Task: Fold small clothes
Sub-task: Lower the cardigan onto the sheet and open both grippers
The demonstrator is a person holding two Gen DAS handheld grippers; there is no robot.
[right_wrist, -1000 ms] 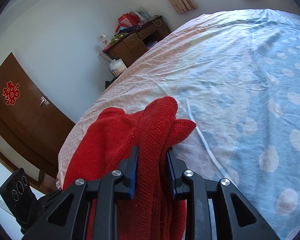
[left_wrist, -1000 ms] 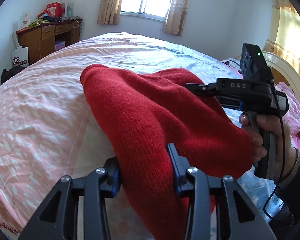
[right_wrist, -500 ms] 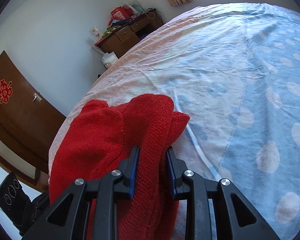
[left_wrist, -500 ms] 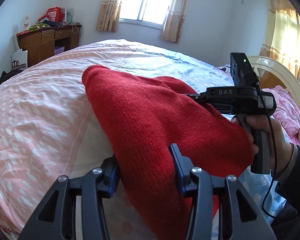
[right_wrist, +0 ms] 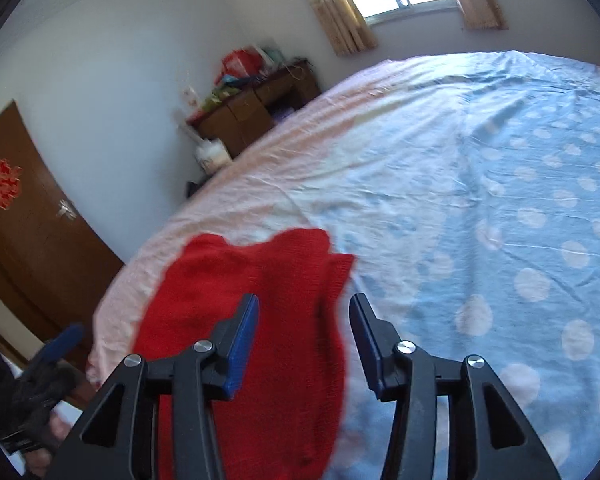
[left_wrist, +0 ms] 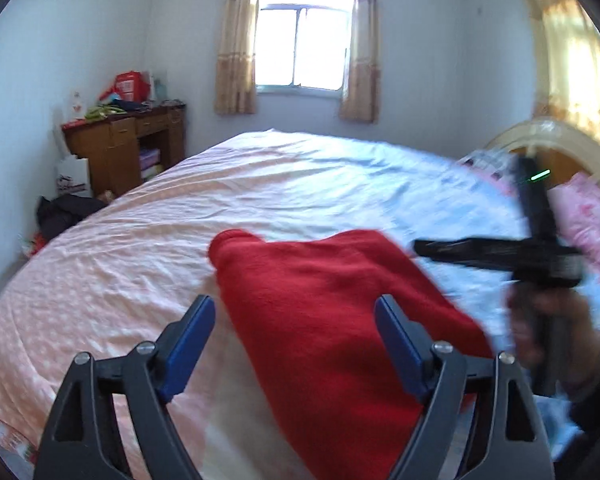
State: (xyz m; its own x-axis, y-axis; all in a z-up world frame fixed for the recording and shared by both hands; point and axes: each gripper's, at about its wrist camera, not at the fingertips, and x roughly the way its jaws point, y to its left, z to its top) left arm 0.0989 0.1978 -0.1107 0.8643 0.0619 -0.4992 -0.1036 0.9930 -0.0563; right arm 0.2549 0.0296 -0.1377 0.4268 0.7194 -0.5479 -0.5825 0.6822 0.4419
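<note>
No legible writing anywhere; only a red paper emblem (right_wrist: 4, 184) on the brown door (right_wrist: 32, 232), too blurred to read. Left tongs (left_wrist: 296, 344) spread wide, right tongs (right_wrist: 304, 336) likewise parted, neither gripping anything, both angled down over the bed (left_wrist: 140, 248). Red knit garment (left_wrist: 324, 320) lying folded on the bedsheet, between and beneath both pairs of tips.

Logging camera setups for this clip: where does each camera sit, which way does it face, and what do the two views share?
Left wrist: on the left gripper, jaws apart, facing along the bed toward the window; the right gripper and the hand holding it show, blurred.
Right wrist: on the right gripper, jaws apart, facing across the bed toward the desk and door; the left gripper shows at lower left.
Shared: the red knit garment, bed, desk, window.
</note>
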